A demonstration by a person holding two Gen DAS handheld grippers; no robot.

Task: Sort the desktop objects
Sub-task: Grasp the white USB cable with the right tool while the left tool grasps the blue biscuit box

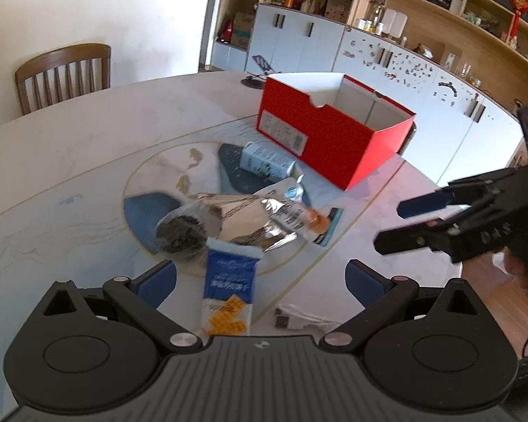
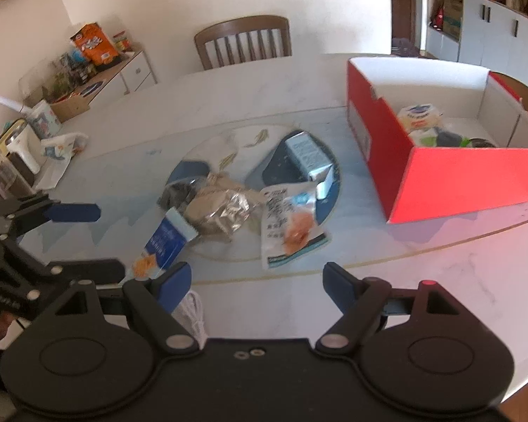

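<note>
Both grippers released, nothing held. Left gripper (image 1: pixel 260 283) jaws spread wide, hovering over the near table edge with the blue cracker pack (image 1: pixel 230 283) lying on the table between and below its fingers; can't tell if anything touches. Right gripper (image 2: pixel 256 286) also spread wide, over bare marble near the table's front edge; a white crumpled wrapper (image 2: pixel 193 313) sits just beside its left finger.

Pile on the round glass inset (image 2: pixel 225 256): dark bag (image 1: pixel 179 232), crumpled foil bag (image 1: pixel 242 221), white snack pouch (image 2: pixel 288 218) with orange print, small carton (image 1: pixel 264 163) lying on its side farthest back. Foil bag overlaps dark bag and pouch; cracker pack leans onto the pile's near edge.

Red box (image 2: pixel 450 179) open-topped, right of the pile, well apart from it, already holding a few packets (image 2: pixel 422 119). Clear strip of table between pile and box; box's near corner sits close to the table's right edge.

Table (image 1: pixel 88 147) is pale marble, curved rim, mostly bare left and behind the pile. Chair (image 2: pixel 242 40) at the far side. Sideboard clutter (image 2: pixel 88 56) along the left wall; white cabinets and open shelving (image 1: pixel 422 10) on the right. Phone stand (image 1: pixel 258 70) behind the box.
</note>
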